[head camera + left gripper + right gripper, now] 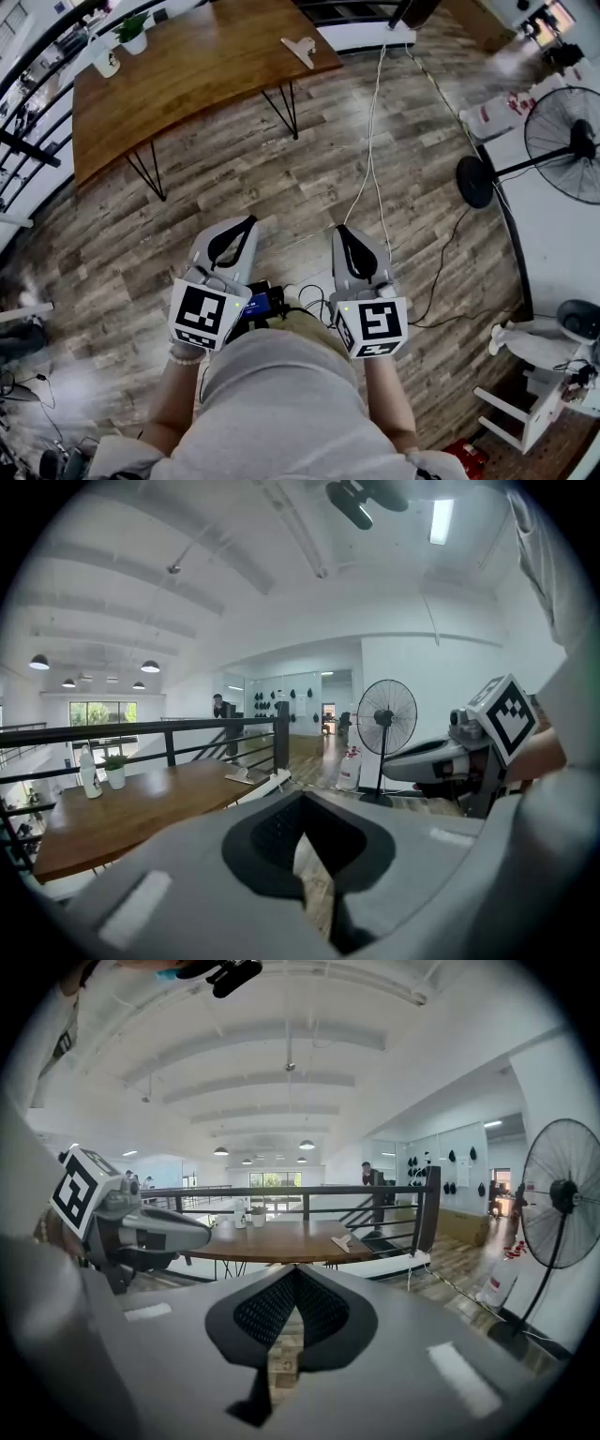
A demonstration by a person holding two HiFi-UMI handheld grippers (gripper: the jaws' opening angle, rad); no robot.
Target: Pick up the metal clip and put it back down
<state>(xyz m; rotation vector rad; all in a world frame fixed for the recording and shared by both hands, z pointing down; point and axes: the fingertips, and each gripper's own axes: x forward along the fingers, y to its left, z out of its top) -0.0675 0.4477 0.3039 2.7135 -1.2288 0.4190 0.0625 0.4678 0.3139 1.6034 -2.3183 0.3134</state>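
Left gripper (246, 225) & right gripper (343, 232) were both clenched, empty, over wood-plank floor (281, 169). Silver metal clip (302, 49) lay by right edge of brown wooden table (187, 75), well apart.

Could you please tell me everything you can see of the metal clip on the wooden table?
The metal clip looks pale and silvery, with one broad end and one narrower end. It lies flat near the right-hand corner of the wooden table, apart from everything else on it. Only the tabletop touches it. Finer detail is too small to tell.
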